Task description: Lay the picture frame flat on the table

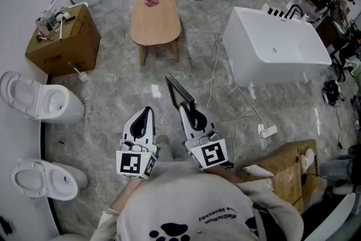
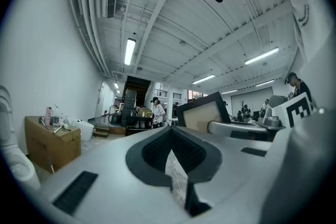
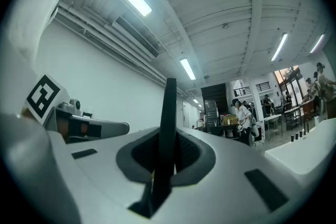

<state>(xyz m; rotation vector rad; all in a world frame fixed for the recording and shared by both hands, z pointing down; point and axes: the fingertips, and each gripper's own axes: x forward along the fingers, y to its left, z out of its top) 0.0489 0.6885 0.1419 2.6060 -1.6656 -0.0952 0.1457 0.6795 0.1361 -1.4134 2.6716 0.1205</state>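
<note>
Your right gripper [image 1: 189,113] has its jaws closed on the picture frame [image 1: 179,92], pinching one edge of it between the pads. In the right gripper view the frame [image 3: 169,113] stands edge-on as a thin dark bar that rises straight up out of the right gripper [image 3: 165,153]. In the left gripper view you see the frame [image 2: 206,116] from the side, with a dark border round a pale panel.

Your left gripper [image 1: 146,114] sits just beside the right one, on its left. Its jaws are pressed together with nothing gripped between them, and its own view shows the left gripper [image 2: 172,148] with only a sliver of floor showing at the seam.

The frame is up in the air over the marbled floor [image 1: 113,99], not on any surface. The oval wooden table [image 1: 155,24] stands well apart from it, farther ahead of you, and a small pink item [image 1: 151,1] lies near the table's far end.

To the right of the table stands a white bathtub [image 1: 276,45]. A cardboard box [image 1: 63,42] with clutter on top stands to the table's left. 2 white toilets [image 1: 37,102] line the wall on your left. A white cable runs across the floor to a power strip [image 1: 268,131] on your right.
</note>
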